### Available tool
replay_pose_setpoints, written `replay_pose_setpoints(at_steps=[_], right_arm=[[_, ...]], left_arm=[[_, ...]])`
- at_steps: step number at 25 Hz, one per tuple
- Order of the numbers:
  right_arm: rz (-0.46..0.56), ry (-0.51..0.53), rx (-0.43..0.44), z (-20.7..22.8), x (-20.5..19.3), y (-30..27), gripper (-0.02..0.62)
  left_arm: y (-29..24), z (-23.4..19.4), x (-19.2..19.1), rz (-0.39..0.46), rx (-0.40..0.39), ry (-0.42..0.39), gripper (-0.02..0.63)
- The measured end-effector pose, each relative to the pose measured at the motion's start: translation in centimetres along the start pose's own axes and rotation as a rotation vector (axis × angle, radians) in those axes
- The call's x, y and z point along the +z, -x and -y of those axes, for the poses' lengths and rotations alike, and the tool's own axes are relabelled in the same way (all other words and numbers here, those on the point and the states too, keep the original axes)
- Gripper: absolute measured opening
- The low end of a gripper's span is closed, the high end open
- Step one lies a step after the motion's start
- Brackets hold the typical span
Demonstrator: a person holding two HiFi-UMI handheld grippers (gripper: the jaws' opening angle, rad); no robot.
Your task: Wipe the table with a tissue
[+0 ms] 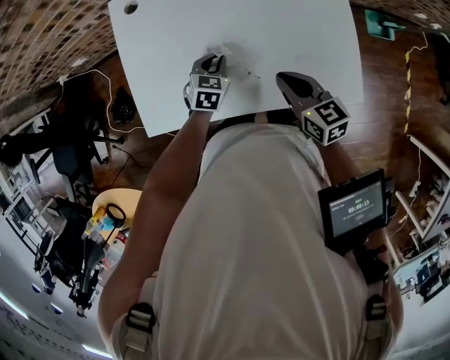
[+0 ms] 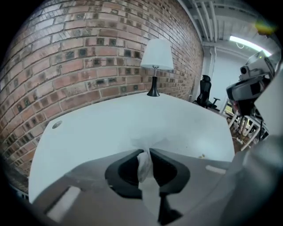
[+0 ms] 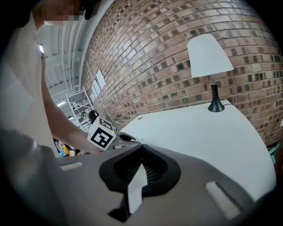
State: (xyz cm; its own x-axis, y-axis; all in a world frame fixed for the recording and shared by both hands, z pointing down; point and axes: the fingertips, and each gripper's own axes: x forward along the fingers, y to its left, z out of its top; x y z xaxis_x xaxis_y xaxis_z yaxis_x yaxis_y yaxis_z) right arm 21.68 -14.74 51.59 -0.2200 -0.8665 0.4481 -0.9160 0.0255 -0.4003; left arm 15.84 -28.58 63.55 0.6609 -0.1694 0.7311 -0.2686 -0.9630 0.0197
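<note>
The white table [image 1: 295,35] fills the top of the head view. My left gripper [image 1: 213,62] points down at its near part, shut on a crumpled white tissue [image 1: 223,50]. In the left gripper view the tissue [image 2: 143,162] is pinched between the dark pads and bunches out onto the table past the tips. A few small crumbs [image 1: 250,73] lie just right of it, also crumbs [image 2: 202,155]. My right gripper [image 1: 287,79] hovers over the table's near edge to the right, jaws shut [image 3: 140,145] with nothing in them.
A white-shaded lamp [image 2: 155,57] on a black base stands at the table's far end against the brick wall, the same lamp [image 3: 210,59]. A cable hole [image 1: 131,8] sits in the far left corner. Chairs and clutter stand on the floor [image 1: 70,162] left of the table.
</note>
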Motion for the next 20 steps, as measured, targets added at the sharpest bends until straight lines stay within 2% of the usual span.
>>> replay_pose_setpoints(at_steps=[8,11,14,20], right_arm=[[0.011,-0.041,-0.019,1.2,-0.5,1.5,0.008],[0.018,-0.050,-0.013,2.5,-0.1,2.8,0.006],[0.021,-0.051,-0.007,3.9,0.1,4.2,0.006],[0.019,-0.053,0.012,3.7,0.1,4.1,0.006]], left_arm=[[-1.0,0.7,-1.2,-0.085,0.050,-0.071,0.037],[-1.6,1.6,-0.6,-0.099,0.074,-0.074,0.037],[-2.2,2.7,0.3,-0.094,0.094,-0.060,0.034],[-2.2,3.4,0.4,-0.088,0.105,0.017,0.034]])
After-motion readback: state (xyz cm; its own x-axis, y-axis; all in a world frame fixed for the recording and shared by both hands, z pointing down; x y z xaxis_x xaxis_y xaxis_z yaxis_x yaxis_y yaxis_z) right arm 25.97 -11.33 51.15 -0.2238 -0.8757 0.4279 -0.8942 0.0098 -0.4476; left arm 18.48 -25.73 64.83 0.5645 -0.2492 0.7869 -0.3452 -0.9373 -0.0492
